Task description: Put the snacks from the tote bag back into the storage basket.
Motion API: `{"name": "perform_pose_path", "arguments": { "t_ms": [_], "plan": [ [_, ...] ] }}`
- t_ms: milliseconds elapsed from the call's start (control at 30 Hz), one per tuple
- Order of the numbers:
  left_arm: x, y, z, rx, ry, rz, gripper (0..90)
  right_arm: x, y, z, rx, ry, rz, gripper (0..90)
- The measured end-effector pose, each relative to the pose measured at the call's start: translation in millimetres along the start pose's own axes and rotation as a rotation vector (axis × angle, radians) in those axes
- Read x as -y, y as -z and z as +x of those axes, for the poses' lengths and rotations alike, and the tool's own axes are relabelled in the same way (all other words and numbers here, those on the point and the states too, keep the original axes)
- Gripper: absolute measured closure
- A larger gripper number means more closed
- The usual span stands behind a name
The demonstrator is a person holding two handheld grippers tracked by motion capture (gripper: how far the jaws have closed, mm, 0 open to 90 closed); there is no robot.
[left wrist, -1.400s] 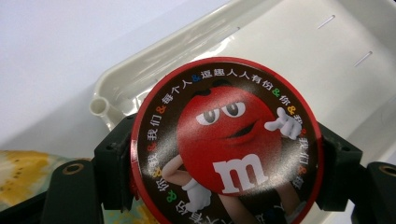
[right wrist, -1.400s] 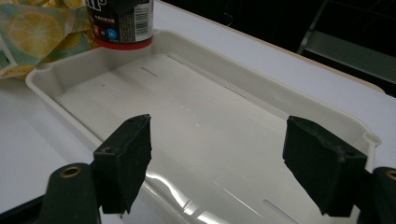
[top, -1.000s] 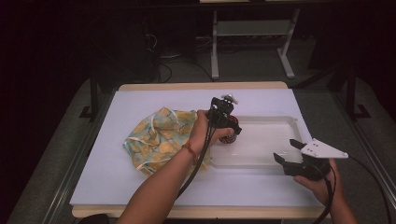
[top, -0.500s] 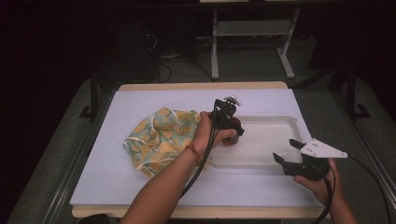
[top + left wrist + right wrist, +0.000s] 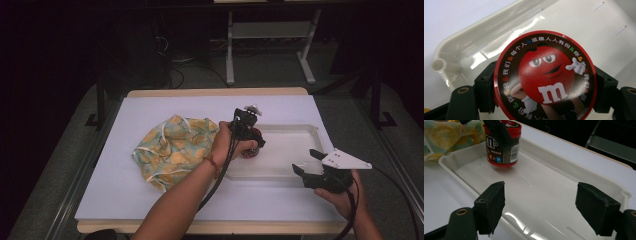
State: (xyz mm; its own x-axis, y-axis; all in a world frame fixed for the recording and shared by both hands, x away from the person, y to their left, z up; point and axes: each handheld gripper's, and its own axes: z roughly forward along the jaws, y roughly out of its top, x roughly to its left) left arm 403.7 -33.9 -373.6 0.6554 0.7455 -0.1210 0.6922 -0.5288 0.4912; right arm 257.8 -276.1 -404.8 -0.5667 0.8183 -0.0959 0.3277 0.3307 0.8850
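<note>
A small red M&M's jar (image 5: 502, 144) with a cartoon lid (image 5: 545, 76) hangs just above the left end of the white plastic tray (image 5: 295, 165). My left gripper (image 5: 250, 142) is shut on it, one black jaw pressing each side of the jar below the lid. In the right gripper view the jar (image 5: 502, 144) is tilted slightly and its base floats clear of the tray floor (image 5: 541, 192). My right gripper (image 5: 309, 161) stands open at the tray's near right edge, nothing between its jaws.
A crumpled yellow and green patterned cloth (image 5: 172, 150) lies left of the tray on the white table (image 5: 150, 210). A metal stand (image 5: 270, 45) is on the floor beyond the table's far edge.
My left gripper has carried the jar a little to the right and lower into the tray's left end. The right gripper has stayed put.
</note>
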Motion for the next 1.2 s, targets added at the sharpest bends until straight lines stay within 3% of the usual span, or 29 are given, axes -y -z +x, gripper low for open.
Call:
{"name": "perform_pose_path", "arguments": {
  "t_ms": [867,1200],
  "plan": [
    [2.0,-14.7,-4.4,0.008,0.012,0.008,23.9,0.6,-1.1,0.0,-0.003,-0.001,0.007,23.0],
    [4.0,-18.9,-2.8,0.004,0.013,0.032,23.3,0.5,-1.3,0.4,-0.005,0.0,0.008,23.1]
  ]
}}
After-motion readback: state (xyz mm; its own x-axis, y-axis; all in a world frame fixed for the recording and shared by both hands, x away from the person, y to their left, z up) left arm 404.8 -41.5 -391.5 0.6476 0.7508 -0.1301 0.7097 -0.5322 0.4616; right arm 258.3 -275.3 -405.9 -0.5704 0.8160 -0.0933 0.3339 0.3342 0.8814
